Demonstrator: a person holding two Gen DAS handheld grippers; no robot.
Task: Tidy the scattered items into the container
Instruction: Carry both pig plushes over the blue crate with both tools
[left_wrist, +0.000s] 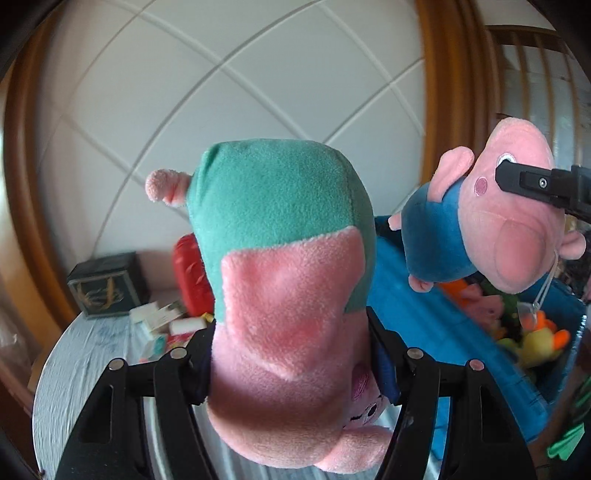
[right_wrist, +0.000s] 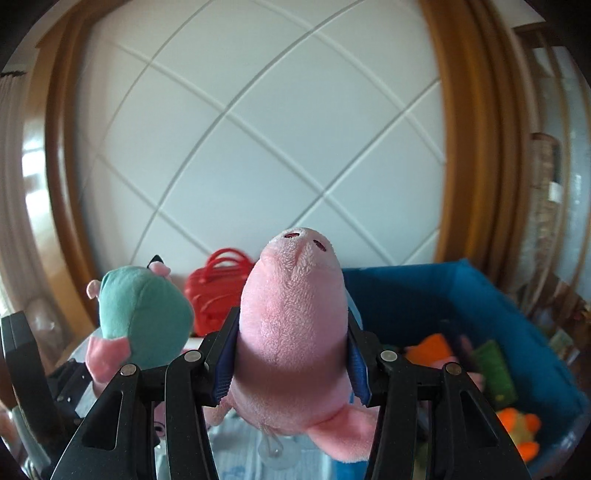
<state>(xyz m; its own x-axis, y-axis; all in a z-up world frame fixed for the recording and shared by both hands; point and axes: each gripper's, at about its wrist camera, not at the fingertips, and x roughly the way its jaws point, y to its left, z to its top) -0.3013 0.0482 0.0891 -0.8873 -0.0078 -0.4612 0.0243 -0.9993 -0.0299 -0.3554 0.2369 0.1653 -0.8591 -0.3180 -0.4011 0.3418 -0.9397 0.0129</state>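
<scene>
My left gripper (left_wrist: 295, 354) is shut on a pink pig plush in a green dress (left_wrist: 280, 258), held up off the table; the plush also shows in the right wrist view (right_wrist: 144, 317). My right gripper (right_wrist: 291, 358) is shut on the head of a pink pig plush in a blue outfit (right_wrist: 291, 310), snout up. In the left wrist view that blue pig (left_wrist: 491, 221) hangs above the blue fabric bin (left_wrist: 424, 325), with a right gripper finger (left_wrist: 535, 184) at its eye. The bin (right_wrist: 517, 332) holds several plush toys, orange, yellow and green.
A red handbag (right_wrist: 218, 291) stands behind the toys by the white panelled wall. A dark box (left_wrist: 107, 284) and small cartons (left_wrist: 166, 317) lie on the round table with a pale cloth (left_wrist: 81, 369). Wooden frames flank the wall.
</scene>
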